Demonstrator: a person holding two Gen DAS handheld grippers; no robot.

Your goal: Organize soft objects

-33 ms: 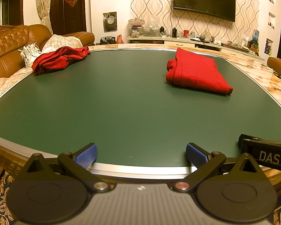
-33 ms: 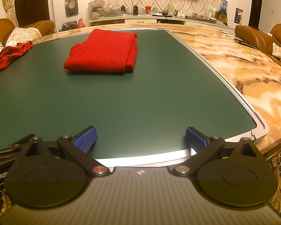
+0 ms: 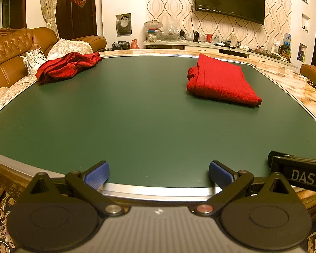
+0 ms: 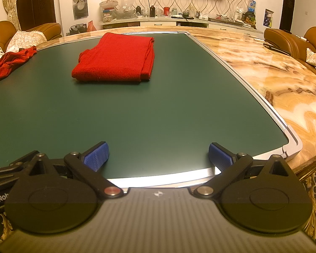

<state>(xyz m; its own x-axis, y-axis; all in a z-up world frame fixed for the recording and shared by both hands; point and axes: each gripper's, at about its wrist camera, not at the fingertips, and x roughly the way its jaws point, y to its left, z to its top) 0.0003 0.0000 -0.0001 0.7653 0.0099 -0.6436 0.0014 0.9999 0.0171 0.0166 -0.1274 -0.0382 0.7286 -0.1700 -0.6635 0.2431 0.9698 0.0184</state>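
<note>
The left claw (image 3: 159,174) hangs at the bottom centre of the left wrist view, its blue-padded fingers (image 3: 97,175) spread wide apart with nothing between them, just over the silver rim at the near edge of the dark green mat on the desk (image 3: 149,122). The right claw (image 4: 159,156) sits likewise at the bottom centre of its view, fingers wide apart and empty, above the same near rim. A folded bright red fleece cloth (image 4: 118,60) lies flat in the upper middle of the right wrist view, well apart from both claws and inside the mat's far edge. A crumpled dark red cloth (image 3: 67,66) lies at the upper left of the left wrist view, at the mat's left edge. Between the claws and both cloths the green surface is bare. Marbled orange stone (image 4: 269,78) borders the mat on the right.
</note>
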